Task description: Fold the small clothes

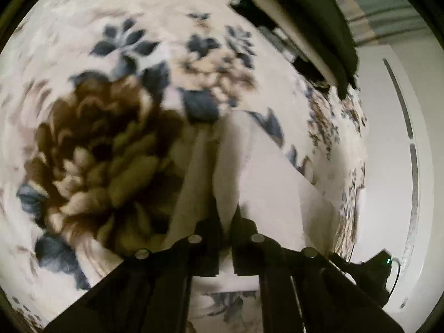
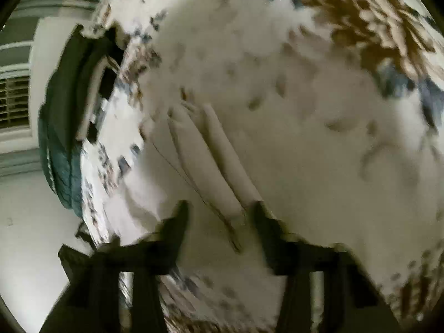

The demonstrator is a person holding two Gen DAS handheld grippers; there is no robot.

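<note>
Both grippers, left [image 1: 226, 222] clamped, right [image 2: 219, 216] spread, at white garment [image 1: 266, 183] edge.

Left claw [image 1: 226, 219], lower centre of the frame: matte black fingers on black angular arms, four round silver screws. Right claw [image 2: 219, 216], lower centre: black too, blurred.

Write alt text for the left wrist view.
The left gripper is shut on a white garment, pinching its bunched folds above a floral blanket. A dark folded item lies at the blanket's far edge.
</note>
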